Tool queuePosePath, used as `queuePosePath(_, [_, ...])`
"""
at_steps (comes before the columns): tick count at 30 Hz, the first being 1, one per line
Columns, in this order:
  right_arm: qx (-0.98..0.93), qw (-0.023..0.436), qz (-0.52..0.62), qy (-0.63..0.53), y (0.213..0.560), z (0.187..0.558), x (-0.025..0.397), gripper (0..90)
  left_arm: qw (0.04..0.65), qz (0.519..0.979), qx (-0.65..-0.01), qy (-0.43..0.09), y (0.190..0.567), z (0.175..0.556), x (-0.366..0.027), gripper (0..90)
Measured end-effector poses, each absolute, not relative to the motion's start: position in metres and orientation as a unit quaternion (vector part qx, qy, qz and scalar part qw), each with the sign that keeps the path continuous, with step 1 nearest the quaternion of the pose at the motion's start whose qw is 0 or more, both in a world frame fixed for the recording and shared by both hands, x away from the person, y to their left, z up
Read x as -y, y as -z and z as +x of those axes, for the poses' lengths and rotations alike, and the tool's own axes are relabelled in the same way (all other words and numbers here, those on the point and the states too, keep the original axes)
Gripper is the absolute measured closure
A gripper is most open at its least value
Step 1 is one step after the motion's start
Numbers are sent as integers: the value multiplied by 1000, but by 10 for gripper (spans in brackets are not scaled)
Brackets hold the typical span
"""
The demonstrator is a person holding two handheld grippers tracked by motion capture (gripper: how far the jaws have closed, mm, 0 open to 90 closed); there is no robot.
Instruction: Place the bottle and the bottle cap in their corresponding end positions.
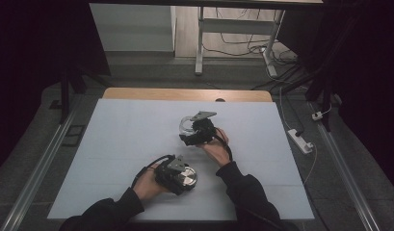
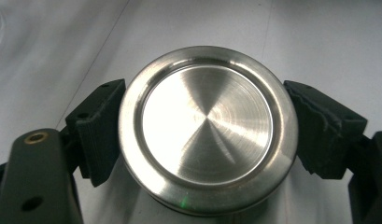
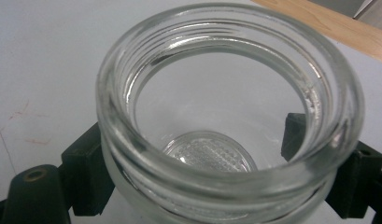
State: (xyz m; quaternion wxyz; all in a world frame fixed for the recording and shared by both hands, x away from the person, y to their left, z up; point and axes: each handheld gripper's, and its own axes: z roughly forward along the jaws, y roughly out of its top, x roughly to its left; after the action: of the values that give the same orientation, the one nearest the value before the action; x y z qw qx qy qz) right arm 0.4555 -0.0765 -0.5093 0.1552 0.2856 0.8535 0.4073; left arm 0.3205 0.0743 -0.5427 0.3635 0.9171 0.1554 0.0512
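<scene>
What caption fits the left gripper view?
Left gripper clamps a shiny round metal lid over the white table.

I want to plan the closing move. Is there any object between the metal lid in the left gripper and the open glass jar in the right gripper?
Nothing visible stands between them. In the high view, only bare white table cover separates the metal lid from the glass jar.

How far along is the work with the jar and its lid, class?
Done: the metal lid is off the glass jar, whose mouth is open and looks empty. In hand: the left gripper clamps the lid, and the right gripper clamps the jar, apart on the white table. Left: probably bringing them together or setting them down.
</scene>
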Motion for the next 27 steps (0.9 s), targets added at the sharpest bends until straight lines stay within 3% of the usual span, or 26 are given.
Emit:
queuePosePath(12, [-853, 136, 286, -415, 507, 456, 76, 37, 364, 914, -173, -45, 540, 321, -78, 118])
queuePosePath(27, [-851, 131, 273, -430, 483, 447, 86, 0, 410, 887, -207, -43, 521, 313, -98, 44])
